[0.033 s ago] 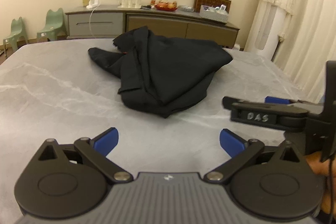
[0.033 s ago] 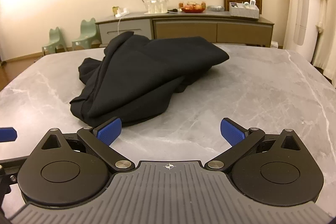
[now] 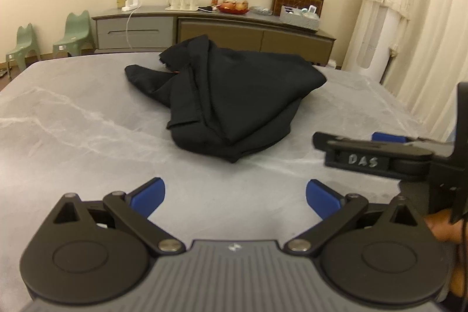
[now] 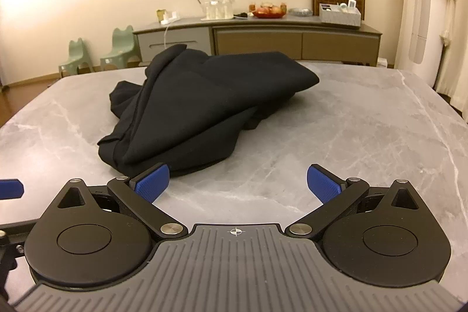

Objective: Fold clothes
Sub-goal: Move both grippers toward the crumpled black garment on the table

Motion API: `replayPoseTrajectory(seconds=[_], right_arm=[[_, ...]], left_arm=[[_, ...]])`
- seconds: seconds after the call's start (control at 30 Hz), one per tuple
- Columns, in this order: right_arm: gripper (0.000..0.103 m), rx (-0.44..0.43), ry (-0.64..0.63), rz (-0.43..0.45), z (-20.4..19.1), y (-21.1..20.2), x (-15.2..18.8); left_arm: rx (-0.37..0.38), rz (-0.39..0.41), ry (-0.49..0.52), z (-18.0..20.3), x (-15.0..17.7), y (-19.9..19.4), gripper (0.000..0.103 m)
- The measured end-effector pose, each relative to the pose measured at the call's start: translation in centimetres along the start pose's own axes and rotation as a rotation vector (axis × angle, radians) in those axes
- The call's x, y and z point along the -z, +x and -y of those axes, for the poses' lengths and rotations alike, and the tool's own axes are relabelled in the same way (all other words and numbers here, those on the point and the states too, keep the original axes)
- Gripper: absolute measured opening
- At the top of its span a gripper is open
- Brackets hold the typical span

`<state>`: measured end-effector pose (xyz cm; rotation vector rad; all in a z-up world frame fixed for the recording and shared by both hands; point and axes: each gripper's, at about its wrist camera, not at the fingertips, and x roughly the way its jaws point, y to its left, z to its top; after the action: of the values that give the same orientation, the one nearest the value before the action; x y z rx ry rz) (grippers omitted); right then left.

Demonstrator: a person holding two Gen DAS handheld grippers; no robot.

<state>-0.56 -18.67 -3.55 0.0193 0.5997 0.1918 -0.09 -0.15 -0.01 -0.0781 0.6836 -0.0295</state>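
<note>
Lying crumpled on veined grey marble table (image 3: 73, 119), black garment (image 3: 234, 98); both tongs (image 3: 235, 195) (image 4: 237, 184) spread.

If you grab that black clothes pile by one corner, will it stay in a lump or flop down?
Probably flop: the black garment lies in soft, draped folds, so it looks limp. It should likely unfurl and dangle. On the smooth marble table it may also slide.

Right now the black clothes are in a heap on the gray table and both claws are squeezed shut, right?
Not quite. The black clothes do lie heaped on the gray table, but both claws are open: the left claw in the left wrist view, the right claw in the right wrist view.
</note>
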Motion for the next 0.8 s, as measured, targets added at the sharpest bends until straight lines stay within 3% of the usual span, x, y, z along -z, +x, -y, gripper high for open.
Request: replayPoseTrajectory(seconds=[0.1,0.3,0.8], right_arm=[[0.101,0.003,-0.006,-0.005,0.0,0.0,0.0],[0.101,0.007,-0.017,-0.011,0.0,0.0,-0.1],[0.101,-0.028,-0.038,-0.034,-0.4,0.0,0.7]], left_arm=[[-0.072,0.008,0.066,0.4,0.2,0.0,0.103],[-0.172,-0.083,0.086,0.5,0.8,0.7,0.103],[-0.215,-0.066,0.105,0.0,1.1,0.3,0.103]])
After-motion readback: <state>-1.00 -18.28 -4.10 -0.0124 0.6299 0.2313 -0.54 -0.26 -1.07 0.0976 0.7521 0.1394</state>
